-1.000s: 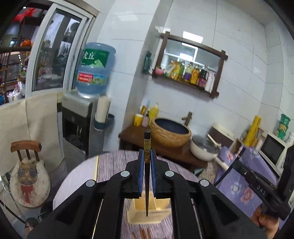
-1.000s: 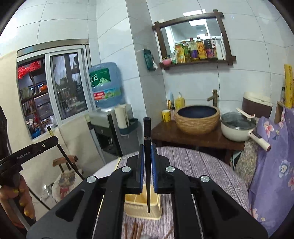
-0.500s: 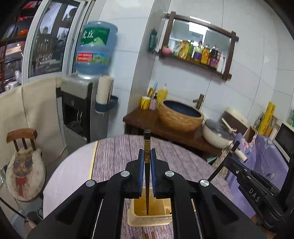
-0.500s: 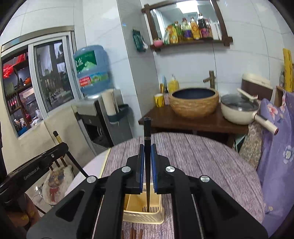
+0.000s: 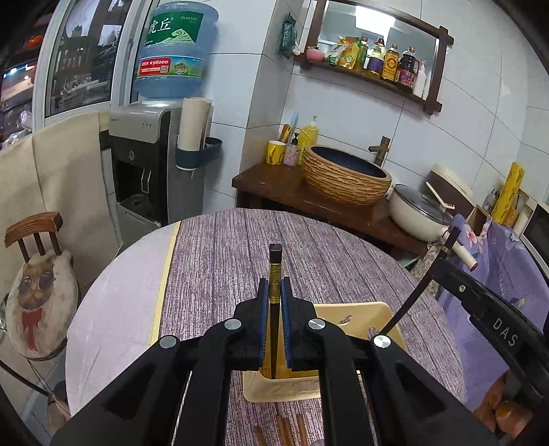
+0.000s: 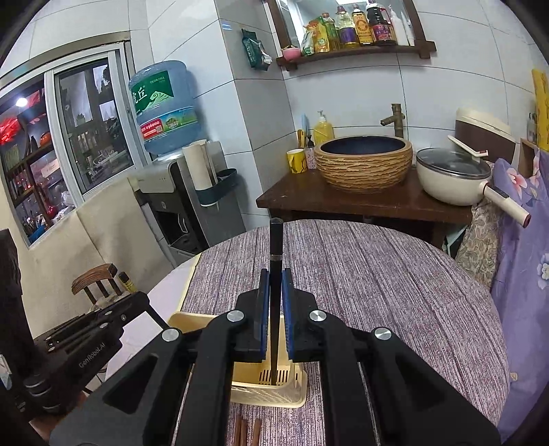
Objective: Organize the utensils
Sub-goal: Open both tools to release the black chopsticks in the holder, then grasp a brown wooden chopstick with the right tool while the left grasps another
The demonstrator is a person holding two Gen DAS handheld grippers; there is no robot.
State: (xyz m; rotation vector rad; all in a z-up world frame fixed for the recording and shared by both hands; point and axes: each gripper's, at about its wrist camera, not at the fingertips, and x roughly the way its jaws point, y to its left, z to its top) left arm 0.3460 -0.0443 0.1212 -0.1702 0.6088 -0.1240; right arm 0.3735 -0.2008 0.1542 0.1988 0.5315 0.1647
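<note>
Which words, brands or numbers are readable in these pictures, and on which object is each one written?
"TIGER HILL" and "虎丘": green label of the water bottle.
"DAS": body of the right claw, seen from the left wrist.
"GenRobot.AI": body of the left claw, seen from the right wrist.
Sauce bottles: labels too small.

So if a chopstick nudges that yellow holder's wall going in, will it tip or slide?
The yellow holder looks like thin slotted plastic and nearly empty, so probably light and apt to slide. Its broad base probably resists tipping. The black chopstick looks rigid.

both tongs [image 5: 273, 302] [image 6: 273, 295] clamped, side by side
</note>
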